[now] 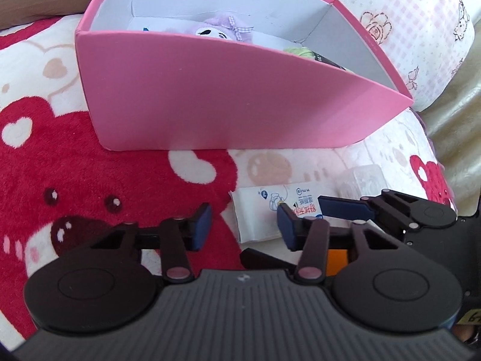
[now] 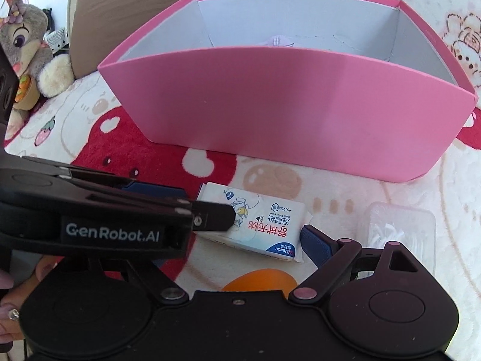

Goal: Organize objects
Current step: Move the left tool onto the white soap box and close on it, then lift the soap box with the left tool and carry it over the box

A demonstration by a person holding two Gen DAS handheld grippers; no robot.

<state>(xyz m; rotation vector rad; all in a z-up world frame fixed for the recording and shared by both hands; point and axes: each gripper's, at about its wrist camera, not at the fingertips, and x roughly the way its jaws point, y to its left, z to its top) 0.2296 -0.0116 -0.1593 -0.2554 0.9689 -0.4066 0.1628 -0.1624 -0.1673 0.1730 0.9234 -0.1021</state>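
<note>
Closest to me, the left gripper has its jaws only partly apart, and the white plastic-wrapped wet wipe pack sits under its right finger. There's bare red-and-white fleece bear blanket between the other pad and the pack's edge, so nothing is clamped yet. The right gripper looks open too. Its one visible blue pad is just beside the pack's 3 o'clock end, and the other finger is hidden behind the left gripper.

An orange round thing peeks out at 6 o'clock of the pack, and a clear plastic box of cotton swabs is at 3 o'clock. The tall pink cardboard box is at 12 o'clock, with a purple plush toy already inside.

My worry: both grippers are crowding one pack, so they could knock fingers. A soft, slick wrapper pinched off-centre could also slip out or swing and clip the box wall on the lift
</note>
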